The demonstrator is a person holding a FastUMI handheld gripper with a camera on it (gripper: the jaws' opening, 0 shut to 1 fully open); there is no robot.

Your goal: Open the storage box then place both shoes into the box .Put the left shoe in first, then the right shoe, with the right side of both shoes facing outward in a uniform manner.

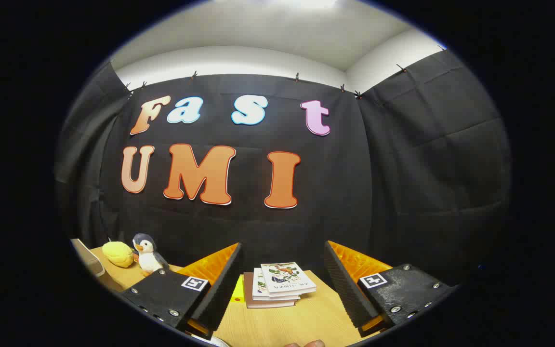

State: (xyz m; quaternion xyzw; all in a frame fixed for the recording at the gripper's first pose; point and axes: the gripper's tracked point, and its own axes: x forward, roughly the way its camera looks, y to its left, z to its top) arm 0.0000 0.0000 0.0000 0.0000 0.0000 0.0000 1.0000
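Ahead, the gripper (283, 270) hangs with fingers spread wide, holding nothing, above a pale wooden bench (301, 320). Between the fingers lies a small stack of illustrated paperback books (277, 285). Leftward sit a plush penguin (147, 254) and yellow soft toy (118, 254).

On the wooden table (301, 318) a small stack of books (277, 285) lies near the black cloth wall (427, 168). Far to the side a toy penguin (147, 254) stands just beside a yellow plush (118, 254)

Black cloth wall (403, 168) behind wooden table (297, 318).
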